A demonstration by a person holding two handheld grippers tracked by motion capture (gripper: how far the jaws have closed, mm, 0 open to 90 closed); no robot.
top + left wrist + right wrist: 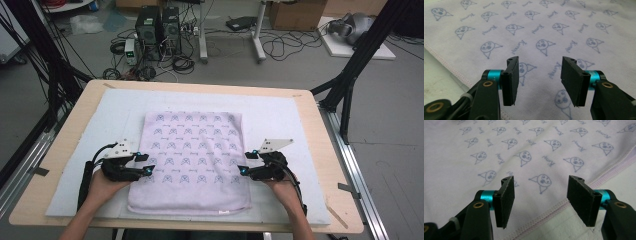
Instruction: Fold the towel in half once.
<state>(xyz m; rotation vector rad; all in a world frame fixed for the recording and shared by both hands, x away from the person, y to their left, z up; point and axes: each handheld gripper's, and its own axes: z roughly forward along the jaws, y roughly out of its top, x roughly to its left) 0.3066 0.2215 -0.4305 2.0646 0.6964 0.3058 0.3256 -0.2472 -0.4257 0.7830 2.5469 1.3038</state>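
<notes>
A pale lilac towel [192, 155] printed with small blue figures lies flat on the white mat [285, 117]. My left gripper [147, 164] is at the towel's left edge near the front, its jaws pointing inward over the cloth. In the left gripper view the left gripper [539, 77] stands open above the towel [536, 30], with nothing between the pads. My right gripper [244, 163] mirrors it at the towel's right edge. Seen in the right gripper view, the right gripper [540, 197] is open over the stitched hem of the towel [524, 145], and it holds nothing.
The mat covers most of a wooden table [65, 135]. Black frame legs [350, 75] stand at both back corners. Computer towers [157, 30], cables and boxes sit on the floor beyond the table. Bare mat lies left, right and behind the towel.
</notes>
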